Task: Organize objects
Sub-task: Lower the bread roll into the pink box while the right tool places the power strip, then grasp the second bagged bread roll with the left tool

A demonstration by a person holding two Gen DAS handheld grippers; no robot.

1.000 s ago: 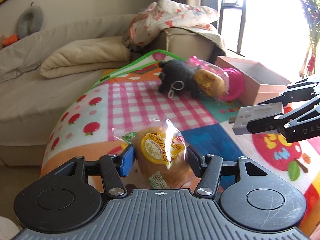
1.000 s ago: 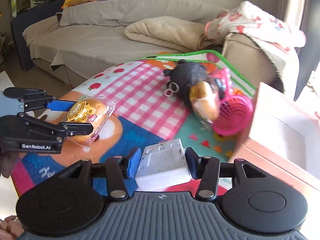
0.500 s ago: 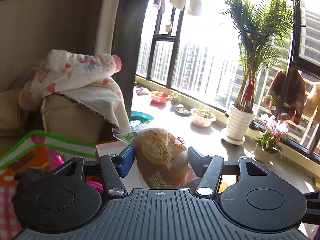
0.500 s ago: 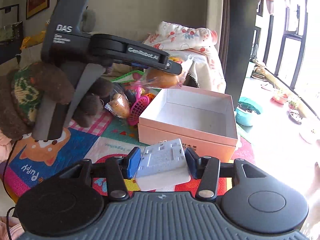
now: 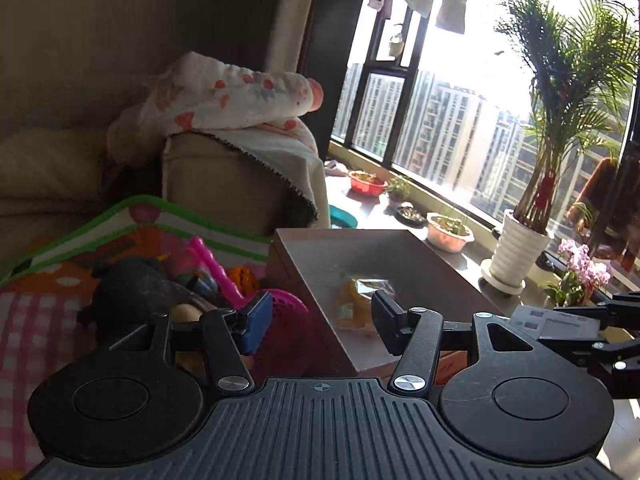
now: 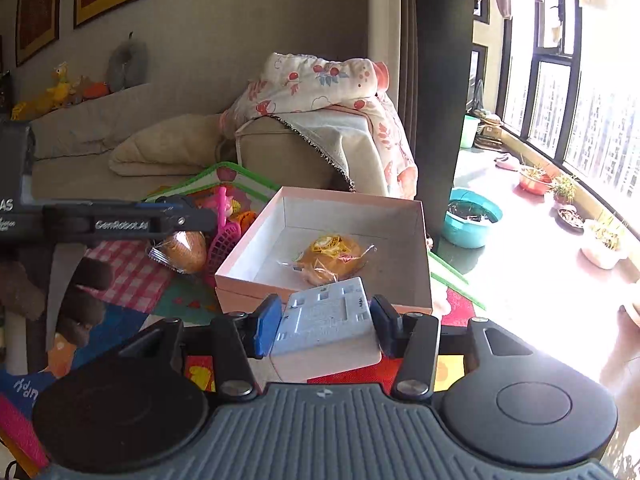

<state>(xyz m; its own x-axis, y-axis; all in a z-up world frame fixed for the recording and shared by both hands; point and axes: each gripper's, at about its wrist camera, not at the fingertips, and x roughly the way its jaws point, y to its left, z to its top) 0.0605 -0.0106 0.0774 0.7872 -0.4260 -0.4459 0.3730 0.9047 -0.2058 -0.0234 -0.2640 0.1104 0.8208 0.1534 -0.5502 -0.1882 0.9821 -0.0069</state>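
My left gripper (image 5: 320,320) gapes empty over the pink cardboard box (image 6: 422,240), the wrapped bun (image 6: 330,254) lying mid-floor; my right gripper (image 6: 325,326) clamps the white plastic block (image 6: 326,314) near the box's front edge, apparently next in.

left wrist: near, over box (image 5: 304,268) | right wrist: behind box (image 6: 320,200) | shared: box
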